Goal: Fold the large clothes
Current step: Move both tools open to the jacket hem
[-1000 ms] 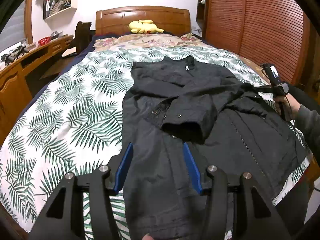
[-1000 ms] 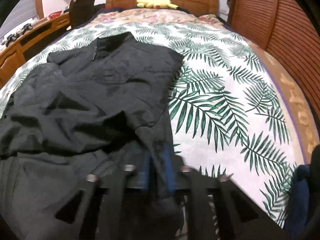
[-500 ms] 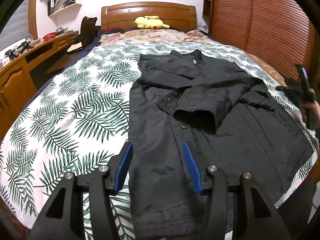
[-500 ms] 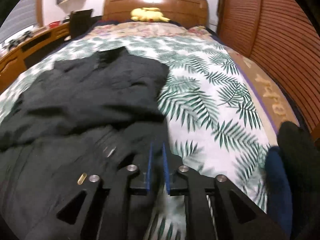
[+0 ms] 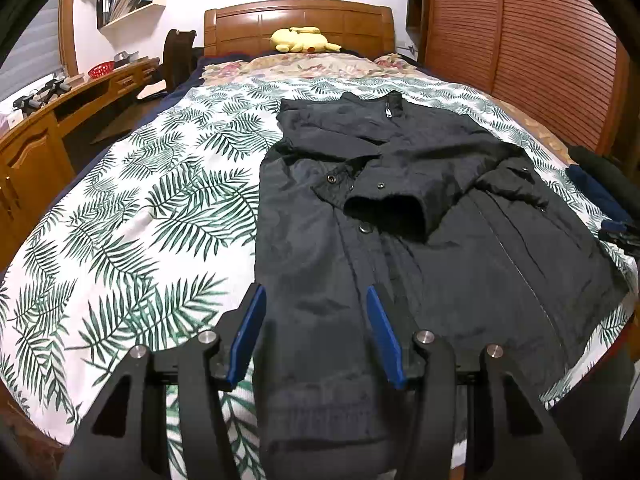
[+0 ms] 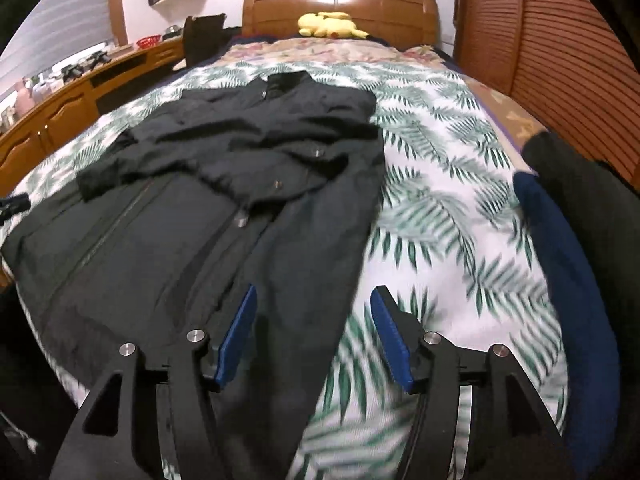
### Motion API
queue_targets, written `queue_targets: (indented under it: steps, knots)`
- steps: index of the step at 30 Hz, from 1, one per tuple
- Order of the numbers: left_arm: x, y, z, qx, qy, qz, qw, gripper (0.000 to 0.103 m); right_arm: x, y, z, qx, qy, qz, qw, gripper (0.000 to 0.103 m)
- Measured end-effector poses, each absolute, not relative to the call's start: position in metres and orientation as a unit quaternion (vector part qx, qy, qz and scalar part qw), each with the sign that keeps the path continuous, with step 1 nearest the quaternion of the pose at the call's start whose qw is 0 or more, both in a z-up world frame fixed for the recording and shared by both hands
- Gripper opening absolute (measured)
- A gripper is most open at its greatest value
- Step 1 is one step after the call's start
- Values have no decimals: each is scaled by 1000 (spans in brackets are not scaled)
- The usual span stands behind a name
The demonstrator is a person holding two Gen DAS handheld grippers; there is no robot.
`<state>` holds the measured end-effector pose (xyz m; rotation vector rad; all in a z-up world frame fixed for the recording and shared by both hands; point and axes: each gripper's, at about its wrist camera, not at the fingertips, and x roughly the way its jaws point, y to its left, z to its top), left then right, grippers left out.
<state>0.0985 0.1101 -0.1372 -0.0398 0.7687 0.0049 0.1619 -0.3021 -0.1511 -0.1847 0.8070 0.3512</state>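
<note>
Left wrist view, item by item.

- Black jacket [image 5: 400, 220]: laid flat on the bed, collar toward the headboard, hem at the near edge. One sleeve is folded across the chest, its cuff [image 5: 384, 210] lying on the front panel beside the snap buttons.
- Bedspread [image 5: 140, 220]: white with a green palm-leaf print, bare on the side toward the desk.
- Left tongs [image 5: 316, 320]: blue-padded, held apart at a middling width above the jacket's lower hem; the cloth shows between the pads but they do not pinch it.
- Yellow plush toy [image 5: 302, 39]: against the wooden headboard [image 5: 296, 20].
- Wooden desk [image 5: 60, 120]: along the far-left wall, with a red bowl [image 5: 100, 70] on it.
- Slatted wooden doors [image 5: 540, 60]: along the right side of the bed.

Right wrist view.

- Right tongs [image 6: 314, 320]: jaws opening, pads well apart and gripping nothing; they hang over the jacket's side edge, where black cloth meets the leaf print.
- Black jacket [image 6: 220, 200]: fills the left half of the view.
- Dark blue cloth [image 6: 560, 260]: at the right edge; what it is cannot be told.
</note>
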Motion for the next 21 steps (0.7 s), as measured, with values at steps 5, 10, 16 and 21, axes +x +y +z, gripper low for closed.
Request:
queue_targets:
  steps: [5,10,16,21]
  knots:
    - [87,111,-138,-13,370,16,929,52,138,-306,-157,-90,394,163,900,61]
    - [79,116,-140,4,373,39,927,52,124,-309,-155,-82,395,165,900,61]
    - [72,125,-146,-7,396,40,918,52,113,-308,-156,-64,394,172,901,61]
    - [66,127,-151,-22,408,31,912,51,109,-307,-168,-61,407,172,895,61]
